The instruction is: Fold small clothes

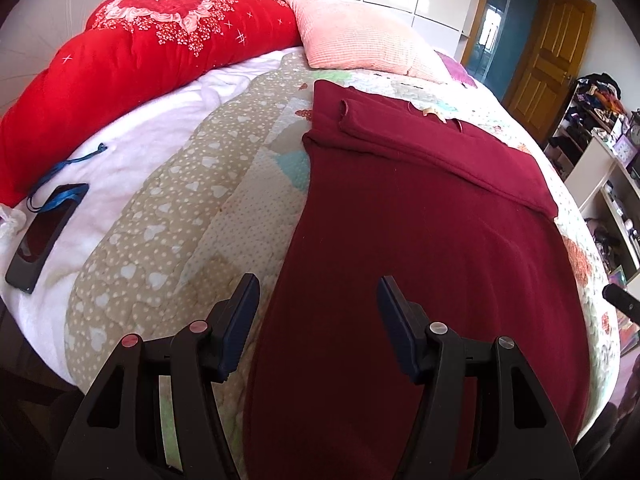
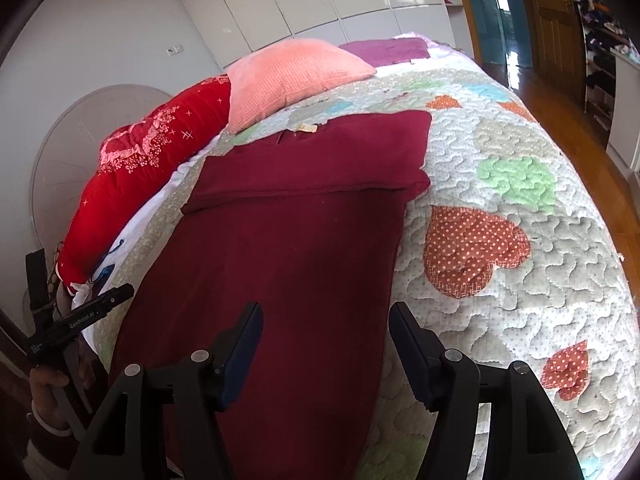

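A dark red sweater (image 1: 420, 240) lies flat on the patchwork quilt (image 1: 168, 216), its sleeves folded across the upper part, a small tag near the collar (image 1: 434, 114). My left gripper (image 1: 316, 284) is open and empty, above the sweater's near left edge. In the right wrist view the same sweater (image 2: 288, 248) runs up the middle of the quilt (image 2: 520, 264). My right gripper (image 2: 326, 312) is open and empty, above the sweater's near right edge. The left gripper's body (image 2: 76, 322) shows at the left edge of that view.
A red floral duvet (image 1: 120, 64) and a pink pillow (image 1: 360, 36) lie at the head of the bed. A black phone (image 1: 44, 236) with a blue lanyard lies on the white sheet at left. Cluttered shelves (image 1: 600, 152) and a wooden door (image 1: 548, 60) stand at right.
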Available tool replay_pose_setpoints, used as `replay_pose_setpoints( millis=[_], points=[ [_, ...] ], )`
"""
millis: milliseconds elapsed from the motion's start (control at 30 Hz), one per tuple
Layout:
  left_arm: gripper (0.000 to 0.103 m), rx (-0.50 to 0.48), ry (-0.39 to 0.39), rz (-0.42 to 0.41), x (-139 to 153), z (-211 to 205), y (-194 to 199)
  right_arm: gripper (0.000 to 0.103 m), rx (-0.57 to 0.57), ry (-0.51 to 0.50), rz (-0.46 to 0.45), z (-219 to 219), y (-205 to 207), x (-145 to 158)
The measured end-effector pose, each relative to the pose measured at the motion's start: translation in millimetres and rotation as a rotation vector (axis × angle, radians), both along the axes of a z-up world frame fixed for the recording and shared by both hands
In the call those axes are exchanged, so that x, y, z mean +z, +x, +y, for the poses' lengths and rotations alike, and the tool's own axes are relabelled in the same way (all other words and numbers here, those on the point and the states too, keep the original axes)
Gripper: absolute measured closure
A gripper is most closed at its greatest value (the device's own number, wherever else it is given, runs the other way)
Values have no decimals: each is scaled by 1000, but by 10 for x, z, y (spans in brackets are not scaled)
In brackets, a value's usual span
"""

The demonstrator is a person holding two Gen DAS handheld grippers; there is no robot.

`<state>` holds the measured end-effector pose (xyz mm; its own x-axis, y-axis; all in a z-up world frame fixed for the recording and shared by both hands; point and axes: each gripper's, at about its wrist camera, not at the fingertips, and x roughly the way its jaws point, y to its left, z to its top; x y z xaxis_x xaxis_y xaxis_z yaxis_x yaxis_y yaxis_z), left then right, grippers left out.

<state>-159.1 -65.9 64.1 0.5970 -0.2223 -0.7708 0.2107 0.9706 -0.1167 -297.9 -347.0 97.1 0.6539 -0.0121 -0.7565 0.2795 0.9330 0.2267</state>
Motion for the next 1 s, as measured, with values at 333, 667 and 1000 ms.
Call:
replay_pose_setpoints(
  millis=[333,667,1000],
  points=[
    [42,-11,-31,24,-40,209,-152,38,20,15,10,74,-145,-11],
    [42,-33,-57,100,-130,451,-313,37,17,57,51,18,-405,-140],
    [42,-67,-25,128,-266,364,-415,37,51,72,104,90,-497,-234]
  ],
)
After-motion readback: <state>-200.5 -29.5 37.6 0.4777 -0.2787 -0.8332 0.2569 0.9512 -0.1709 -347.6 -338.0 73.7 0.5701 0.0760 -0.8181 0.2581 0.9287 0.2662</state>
